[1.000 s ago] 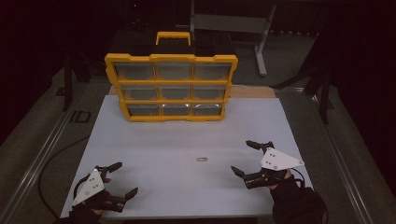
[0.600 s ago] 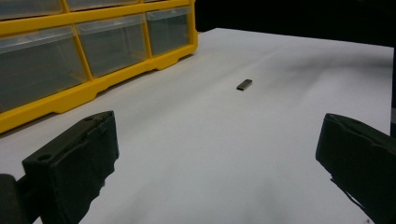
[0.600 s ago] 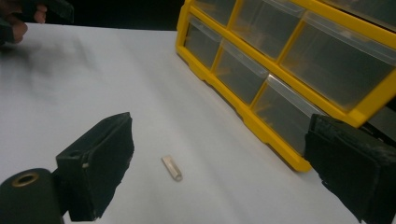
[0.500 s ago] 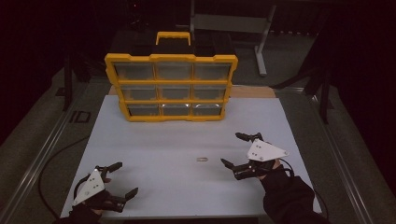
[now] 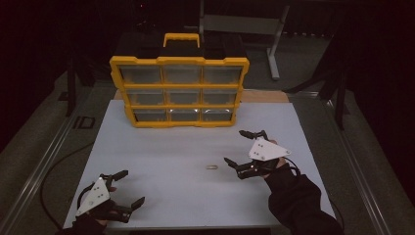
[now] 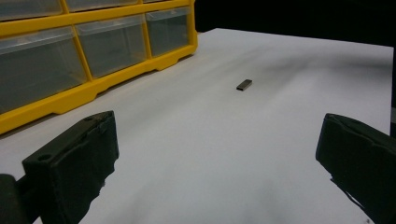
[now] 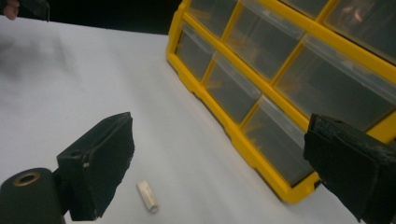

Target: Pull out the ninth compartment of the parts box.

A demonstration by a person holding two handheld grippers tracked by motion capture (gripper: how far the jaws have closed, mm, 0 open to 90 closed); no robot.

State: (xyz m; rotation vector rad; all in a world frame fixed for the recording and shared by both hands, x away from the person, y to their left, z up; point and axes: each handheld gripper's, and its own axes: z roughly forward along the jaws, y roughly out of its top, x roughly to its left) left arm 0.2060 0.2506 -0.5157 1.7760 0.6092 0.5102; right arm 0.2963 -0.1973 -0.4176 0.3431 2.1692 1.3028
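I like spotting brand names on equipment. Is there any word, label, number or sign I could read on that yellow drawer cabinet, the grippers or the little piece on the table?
No readable text anywhere.
Yellow plastic drawer cabinet with clear drawers: no label or brand visible.
Grey three-cornered plates on the right gripper and left gripper: blank.
Small pale oblong piece on the white table: no marking can be made out; too small.

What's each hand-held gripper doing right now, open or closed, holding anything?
Left hand-held gripper: open, holding nothing, low over the table.
Right hand-held gripper: open, holding nothing, beside the small metal piece.
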